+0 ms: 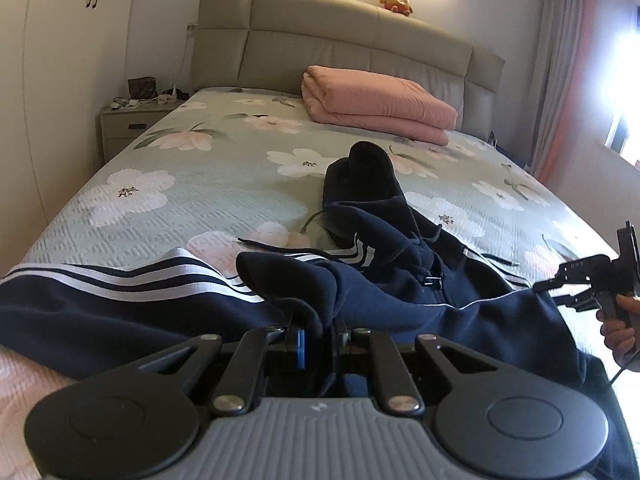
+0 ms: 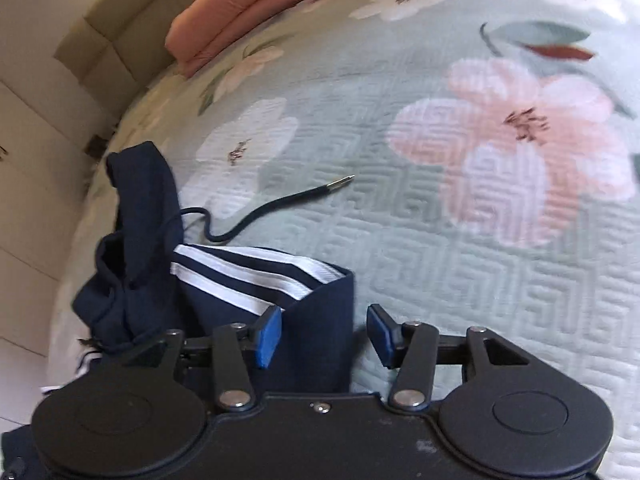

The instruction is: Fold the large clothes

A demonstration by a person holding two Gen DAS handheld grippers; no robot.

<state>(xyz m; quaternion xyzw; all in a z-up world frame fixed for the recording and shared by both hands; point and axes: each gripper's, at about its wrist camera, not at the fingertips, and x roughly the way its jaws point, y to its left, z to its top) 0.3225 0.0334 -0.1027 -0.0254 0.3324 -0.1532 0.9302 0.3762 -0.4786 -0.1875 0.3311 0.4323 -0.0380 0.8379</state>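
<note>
Left gripper (image 1: 318, 340): clenched on navy hoodie (image 1: 400, 280) fold, frame bottom.
Right gripper (image 2: 322, 338): fingers spread, straddling hoodie's edge.
Bedspread (image 2: 460, 220): bare, right half.

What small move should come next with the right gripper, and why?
Probably close the right gripper: its jaws stand open around the edge of the navy hoodie, while the left gripper is already shut on a fold of it, so both would then hold cloth.
</note>
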